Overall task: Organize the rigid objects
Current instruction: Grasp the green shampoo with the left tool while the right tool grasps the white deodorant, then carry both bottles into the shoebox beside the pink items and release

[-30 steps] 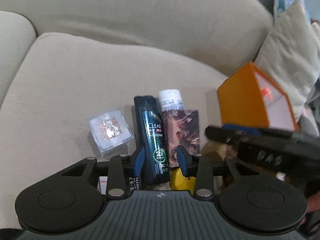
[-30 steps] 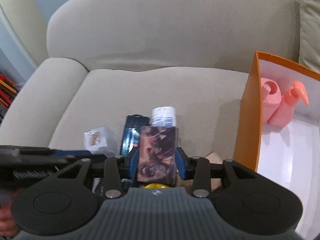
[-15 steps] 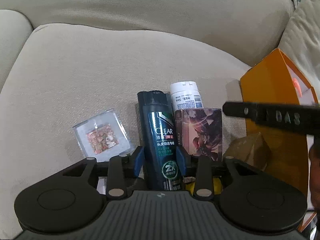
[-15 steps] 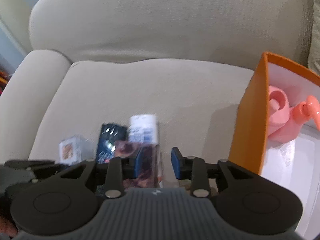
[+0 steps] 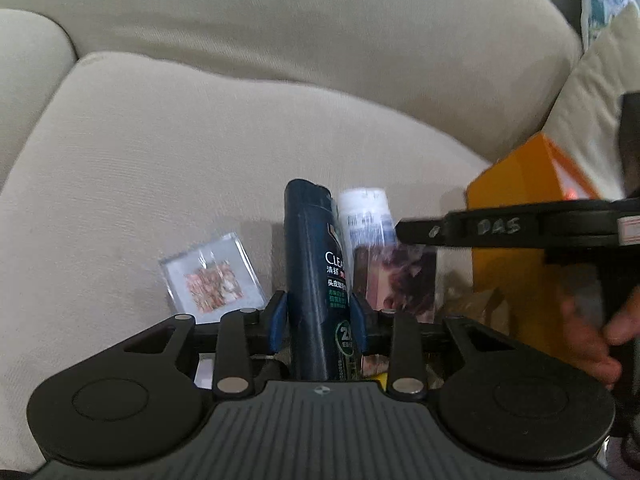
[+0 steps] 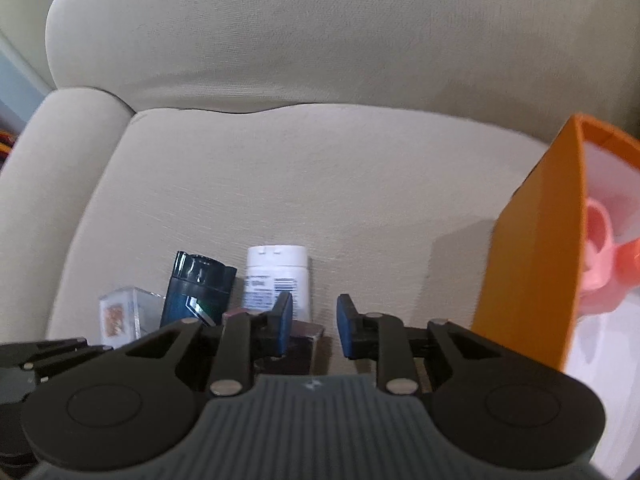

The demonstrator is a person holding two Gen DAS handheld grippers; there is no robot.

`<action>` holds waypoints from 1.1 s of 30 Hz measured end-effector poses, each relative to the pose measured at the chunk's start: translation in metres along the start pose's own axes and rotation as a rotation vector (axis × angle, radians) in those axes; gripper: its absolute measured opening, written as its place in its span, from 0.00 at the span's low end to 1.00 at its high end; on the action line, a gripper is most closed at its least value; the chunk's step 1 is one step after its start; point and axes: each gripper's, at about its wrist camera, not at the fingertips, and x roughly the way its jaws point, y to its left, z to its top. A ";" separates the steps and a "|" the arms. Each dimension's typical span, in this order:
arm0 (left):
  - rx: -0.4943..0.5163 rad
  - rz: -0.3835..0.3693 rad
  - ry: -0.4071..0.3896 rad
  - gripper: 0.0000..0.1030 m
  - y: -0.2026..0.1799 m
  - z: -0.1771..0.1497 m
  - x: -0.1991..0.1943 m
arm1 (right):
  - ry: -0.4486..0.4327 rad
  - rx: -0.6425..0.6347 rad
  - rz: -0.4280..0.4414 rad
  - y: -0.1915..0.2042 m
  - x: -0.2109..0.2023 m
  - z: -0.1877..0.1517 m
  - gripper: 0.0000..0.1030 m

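Observation:
A dark blue CLEAR shampoo bottle [image 5: 316, 268] lies on the beige sofa seat, and my left gripper [image 5: 318, 324] is shut on its lower body. Beside it lie a white pill bottle [image 5: 366, 220], a picture-printed card box [image 5: 396, 276] and a clear plastic cube [image 5: 212, 276]. My right gripper [image 6: 312, 328] is open and empty, raised above the seat, with the white bottle [image 6: 278, 280] and card box [image 6: 298, 340] just left of its gap. The shampoo bottle [image 6: 198, 292] and cube [image 6: 120, 312] lie further left.
An orange box [image 6: 536, 256] with a white inside stands at the right and holds pink bottles [image 6: 608, 264]. It shows in the left wrist view [image 5: 516, 248] behind the right gripper's body. A gold wrapped item [image 5: 476, 308] lies by the box. A cushion [image 5: 588, 100] leans at the right.
My right gripper let go of the card box, opened and lifted away. My left gripper moved over the shampoo bottle and closed on it.

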 end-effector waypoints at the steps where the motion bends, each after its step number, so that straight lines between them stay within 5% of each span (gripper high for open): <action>1: -0.001 0.003 -0.009 0.36 0.000 0.001 -0.003 | 0.013 0.015 0.016 -0.001 0.004 0.001 0.25; 5: -0.001 0.005 -0.021 0.36 0.002 0.007 -0.006 | 0.065 0.067 0.038 -0.005 0.018 0.002 0.26; 7: -0.005 0.005 -0.024 0.36 0.003 0.008 -0.007 | 0.088 0.094 0.057 -0.007 0.024 0.002 0.42; 11: -0.017 -0.002 -0.015 0.36 0.005 0.008 -0.004 | 0.113 0.112 0.088 -0.005 0.035 -0.004 0.46; 17: -0.020 -0.002 -0.009 0.36 0.000 0.007 -0.002 | 0.078 0.055 0.056 0.007 0.025 -0.008 0.39; 18: -0.023 0.001 -0.009 0.36 0.000 0.007 -0.002 | 0.063 0.050 0.053 0.008 0.022 -0.008 0.26; 21: -0.027 0.008 -0.002 0.35 0.001 0.009 0.002 | 0.026 0.028 0.056 0.009 0.003 -0.010 0.21; 33: -0.028 0.051 0.065 0.36 -0.006 0.021 0.028 | 0.033 0.049 0.085 0.006 0.015 -0.009 0.24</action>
